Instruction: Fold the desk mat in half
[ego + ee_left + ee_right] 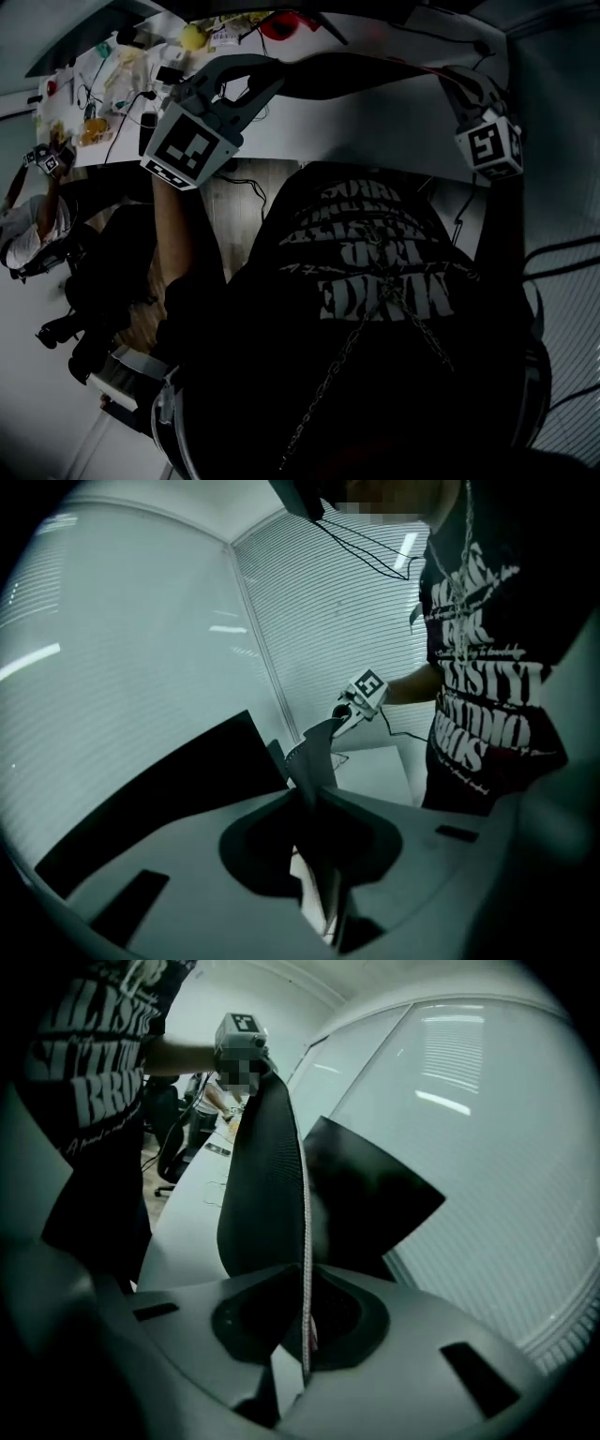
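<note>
Desk mat [262, 1194] is clamped in both left gripper [314, 803] and right gripper [302, 1290].

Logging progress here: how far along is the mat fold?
Done: left tongs and right tongs are shut on the desk mat. In hand: it hangs lifted between them, above the desk. Left: bringing the halves together and laying it down folded.

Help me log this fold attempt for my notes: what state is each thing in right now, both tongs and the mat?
Desk mat: held up above the white desk, slung between both tongs, curved rather than flat.
Left tongs: shut on the desk mat's edge.
Right tongs: shut on the desk mat's edge.
</note>
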{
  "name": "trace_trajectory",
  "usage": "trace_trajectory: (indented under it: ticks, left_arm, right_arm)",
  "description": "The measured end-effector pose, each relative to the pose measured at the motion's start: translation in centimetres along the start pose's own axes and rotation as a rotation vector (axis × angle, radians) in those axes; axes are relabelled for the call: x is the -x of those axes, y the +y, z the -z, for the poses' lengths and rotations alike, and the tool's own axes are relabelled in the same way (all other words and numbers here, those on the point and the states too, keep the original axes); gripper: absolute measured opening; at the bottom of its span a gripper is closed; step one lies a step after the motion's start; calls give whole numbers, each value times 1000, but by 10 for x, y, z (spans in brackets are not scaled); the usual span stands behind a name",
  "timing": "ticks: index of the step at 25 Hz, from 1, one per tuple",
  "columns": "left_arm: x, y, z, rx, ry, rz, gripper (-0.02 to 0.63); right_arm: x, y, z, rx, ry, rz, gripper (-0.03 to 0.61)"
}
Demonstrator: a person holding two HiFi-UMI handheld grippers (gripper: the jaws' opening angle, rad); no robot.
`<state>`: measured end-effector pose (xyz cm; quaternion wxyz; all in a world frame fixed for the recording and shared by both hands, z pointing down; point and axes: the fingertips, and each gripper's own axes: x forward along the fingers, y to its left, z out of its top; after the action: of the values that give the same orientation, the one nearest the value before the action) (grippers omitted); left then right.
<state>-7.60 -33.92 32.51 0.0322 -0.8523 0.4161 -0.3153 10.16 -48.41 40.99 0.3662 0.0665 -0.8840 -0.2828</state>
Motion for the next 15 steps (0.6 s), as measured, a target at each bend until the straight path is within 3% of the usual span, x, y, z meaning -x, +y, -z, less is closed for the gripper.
trace_trajectory:
  ticks: [4,7,10,15]
  left_arm:
    - [-10,32,-19,-90,-69,-9,43]
    - [-9,31,-31,-98,-117,25,44]
    - [-23,1,-5,-26,-115,134,44]
    - [-67,-93,105,168,25,339,43]
  right_arm:
    - [44,-43,-16,6,47,173,15]
    - [74,-41,-23,6,87,223,15]
    - [71,8,4,-53,130,141,15]
    - [25,130,69,-166,272,-135,15]
